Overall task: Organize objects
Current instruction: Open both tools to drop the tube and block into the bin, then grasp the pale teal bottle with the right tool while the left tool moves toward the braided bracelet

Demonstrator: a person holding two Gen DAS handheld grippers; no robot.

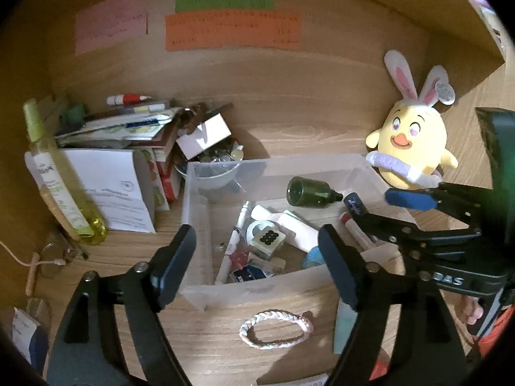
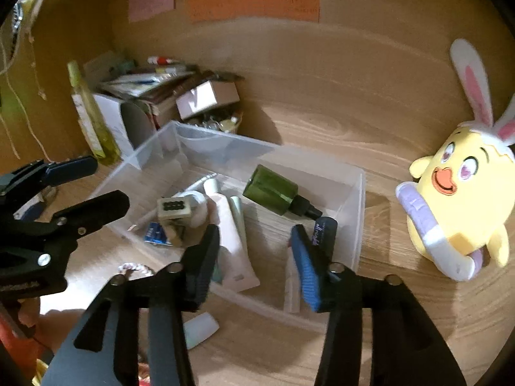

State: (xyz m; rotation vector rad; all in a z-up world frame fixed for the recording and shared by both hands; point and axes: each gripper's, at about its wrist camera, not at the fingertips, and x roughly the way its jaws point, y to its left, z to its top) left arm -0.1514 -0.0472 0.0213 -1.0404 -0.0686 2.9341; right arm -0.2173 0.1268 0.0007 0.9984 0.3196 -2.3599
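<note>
A clear plastic bin (image 1: 276, 164) (image 2: 322, 160) stands on the wooden desk. Inside it lie a dark green bottle (image 1: 309, 191) (image 2: 270, 189), a white tube (image 1: 289, 222) (image 2: 231, 234), a white punch with black dots (image 1: 265, 236) (image 2: 173, 209), a pen and a blue packet. My left gripper (image 1: 254, 238) (image 2: 99, 183) hovers open over the bin's near side with nothing between its fingers. My right gripper (image 2: 254, 234) (image 1: 376, 207) is open over the bin's right end. A dark blue tube (image 2: 323, 231) (image 1: 354, 204) leans just outside its blue-padded finger.
A yellow plush chick with bunny ears (image 1: 415, 148) (image 2: 460, 199) sits right of the bin. A yellow-green bottle (image 1: 61, 177), a white box and a pile of books (image 1: 128, 125) crowd the back left. A braided bracelet (image 1: 273, 329) and a pale cap (image 2: 201, 328) lie in front.
</note>
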